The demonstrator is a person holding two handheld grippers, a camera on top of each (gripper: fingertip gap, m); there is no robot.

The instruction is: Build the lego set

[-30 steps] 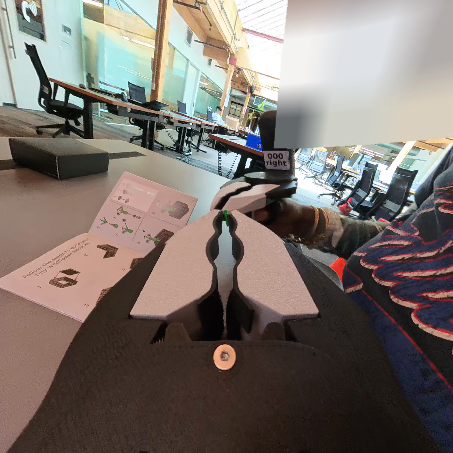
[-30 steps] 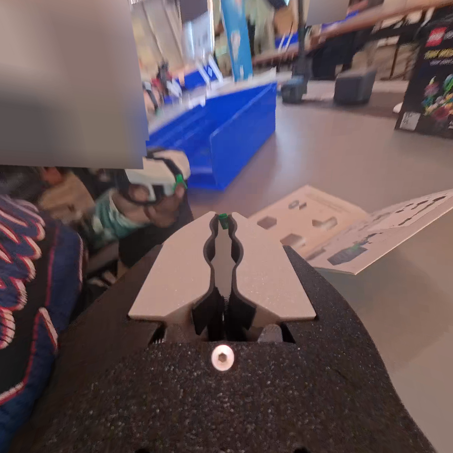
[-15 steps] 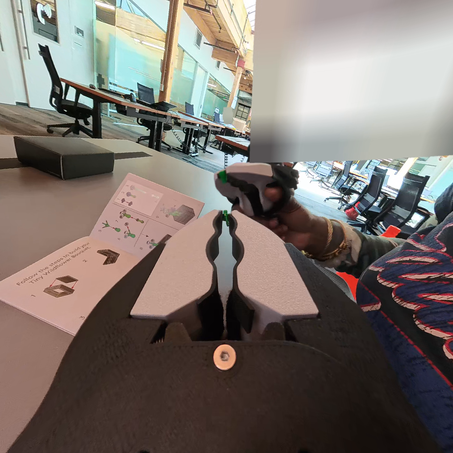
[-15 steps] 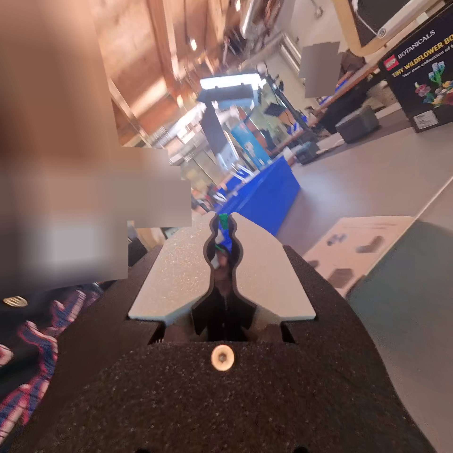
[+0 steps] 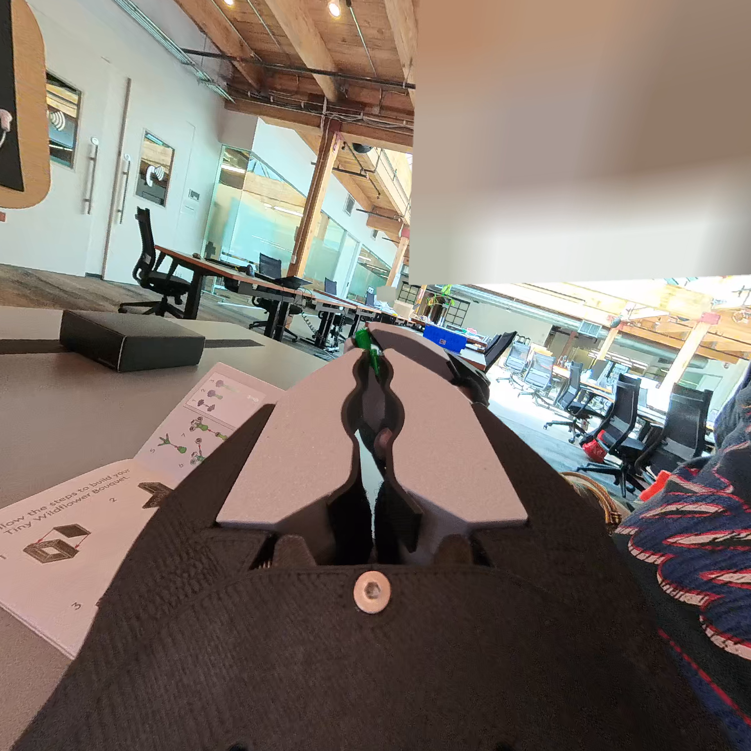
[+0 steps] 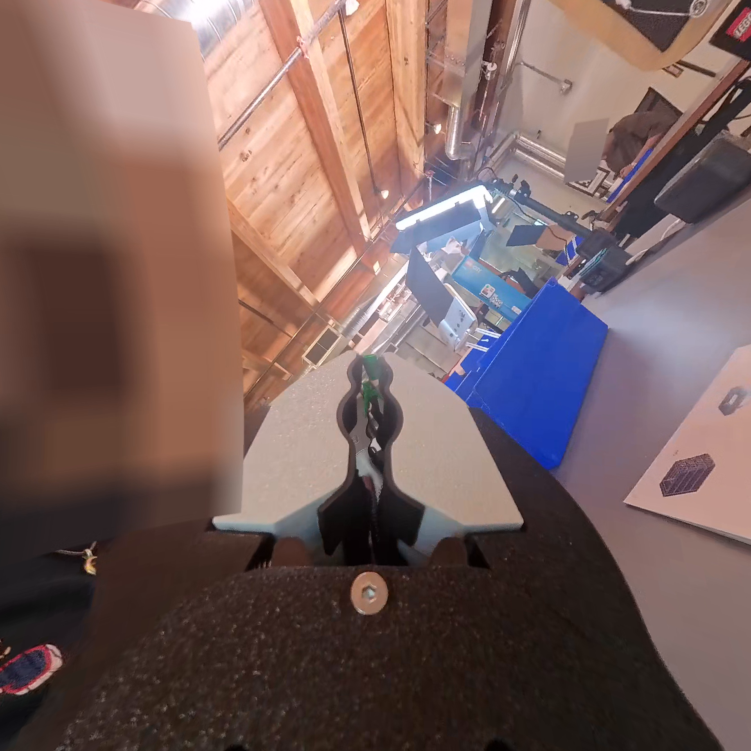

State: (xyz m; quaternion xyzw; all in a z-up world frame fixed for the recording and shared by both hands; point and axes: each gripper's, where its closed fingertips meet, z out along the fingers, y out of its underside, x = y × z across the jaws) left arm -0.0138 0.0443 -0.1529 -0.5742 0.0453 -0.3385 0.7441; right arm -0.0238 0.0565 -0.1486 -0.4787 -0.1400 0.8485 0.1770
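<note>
A: Two small green plastic Lego pieces, one per tool, and they are tip to tip. In the left wrist view the left tool [image 5: 372, 357] is clamped on a thin green plastic stem piece [image 5: 374, 363], held up off the grey surface [image 5: 73, 402]. The right tool [image 5: 406, 349] faces it just beyond, with a second small green plastic piece [image 5: 361, 338] at its tip, touching or nearly so; I cannot tell which.

B: And the folded white paper instruction sheet [image 5: 57, 528]?

A: Flat on the surface, lower left, near a flat black box [image 5: 130, 345].

B: The right wrist view?

A: The right tool [image 6: 370, 359] is pinched on its green piece [image 6: 370, 361]; the stem piece [image 6: 369, 392] shows through the gap beyond.

B: Advice?

A: I would line the two pieces up on one axis before pressing, then push straight and gently. A skewed push could pivot either piece in its narrow grip.
</note>
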